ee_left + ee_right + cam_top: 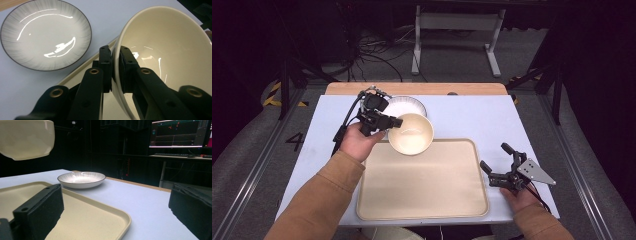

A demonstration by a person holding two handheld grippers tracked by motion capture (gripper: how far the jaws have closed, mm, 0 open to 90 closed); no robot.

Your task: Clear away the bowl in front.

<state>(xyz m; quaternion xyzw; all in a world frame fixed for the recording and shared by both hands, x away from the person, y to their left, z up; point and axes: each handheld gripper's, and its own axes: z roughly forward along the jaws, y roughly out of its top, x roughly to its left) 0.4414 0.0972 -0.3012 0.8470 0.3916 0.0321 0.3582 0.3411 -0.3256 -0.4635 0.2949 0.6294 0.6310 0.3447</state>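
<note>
Above tray (422,185), left claw (393,122) clamps bowl (411,134) rim, mouth tilted up; right claw (498,164) open, empty.

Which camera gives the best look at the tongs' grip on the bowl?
Left gripper view: left tongs pinch the bowl rim. High view shows it small, over the tray. Right gripper view shows its underside.

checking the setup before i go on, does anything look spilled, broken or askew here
Nothing spilled or broken. The only thing off level is the bowl: the left tool pinches its rim and holds it tilted in the air above the tray's far edge. The plate sits flat on the table.
</note>
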